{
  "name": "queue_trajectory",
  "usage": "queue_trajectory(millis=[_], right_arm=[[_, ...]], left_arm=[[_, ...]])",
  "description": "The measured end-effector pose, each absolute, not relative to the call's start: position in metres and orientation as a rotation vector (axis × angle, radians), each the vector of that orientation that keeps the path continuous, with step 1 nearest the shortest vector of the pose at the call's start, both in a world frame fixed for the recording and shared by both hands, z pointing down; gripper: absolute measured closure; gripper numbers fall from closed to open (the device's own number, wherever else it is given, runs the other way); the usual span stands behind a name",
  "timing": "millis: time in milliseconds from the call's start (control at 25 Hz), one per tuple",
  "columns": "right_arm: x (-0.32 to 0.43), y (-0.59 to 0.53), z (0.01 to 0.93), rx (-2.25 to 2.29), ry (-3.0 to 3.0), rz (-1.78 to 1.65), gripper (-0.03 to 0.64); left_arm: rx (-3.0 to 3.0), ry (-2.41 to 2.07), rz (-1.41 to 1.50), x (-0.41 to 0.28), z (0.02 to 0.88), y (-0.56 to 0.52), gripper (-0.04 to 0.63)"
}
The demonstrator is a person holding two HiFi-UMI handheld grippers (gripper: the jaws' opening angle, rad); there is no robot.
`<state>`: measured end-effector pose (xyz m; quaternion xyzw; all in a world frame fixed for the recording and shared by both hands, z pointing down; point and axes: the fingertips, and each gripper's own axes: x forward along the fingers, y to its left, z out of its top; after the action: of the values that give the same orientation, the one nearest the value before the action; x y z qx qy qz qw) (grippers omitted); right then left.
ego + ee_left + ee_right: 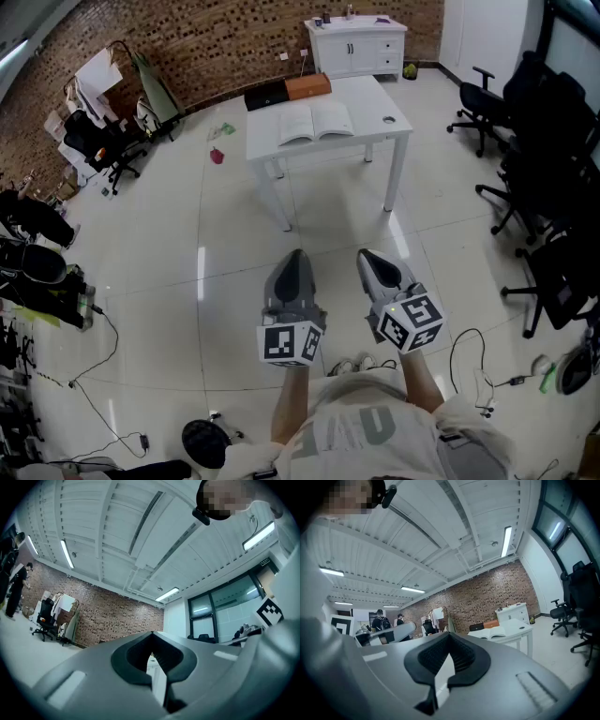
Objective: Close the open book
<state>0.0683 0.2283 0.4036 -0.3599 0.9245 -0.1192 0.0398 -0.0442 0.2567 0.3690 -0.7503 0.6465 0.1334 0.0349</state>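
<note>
The left grey two-jaw gripper (294, 258) and the right grey two-jaw gripper (369, 257) are both clenched with nothing between their jaws. They hover side by side over the pale tiled floor (169, 281), well apart from the white rectangular table (380, 101) farther off. The open white-paged book (316, 123) lies flat near the table's middle. An orange box (307, 87) and a black box (265, 96) sit at the table's far edge.

Open book (316, 123) on table (373, 98), boxes (288, 92) behind it, cabinet (356, 49) beyond, office chairs (548, 178) at right.
</note>
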Motion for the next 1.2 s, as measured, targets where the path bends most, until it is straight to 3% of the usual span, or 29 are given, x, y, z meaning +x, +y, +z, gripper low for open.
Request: queue_trajectory(millis=[1200], right_arm=[[0.117, 0.207, 0.429, -1.076, 2.846, -0.442, 0.612]], left_arm=[[-2.327, 2.022, 0.331, 0.012, 0.393, 0.238, 0.581]])
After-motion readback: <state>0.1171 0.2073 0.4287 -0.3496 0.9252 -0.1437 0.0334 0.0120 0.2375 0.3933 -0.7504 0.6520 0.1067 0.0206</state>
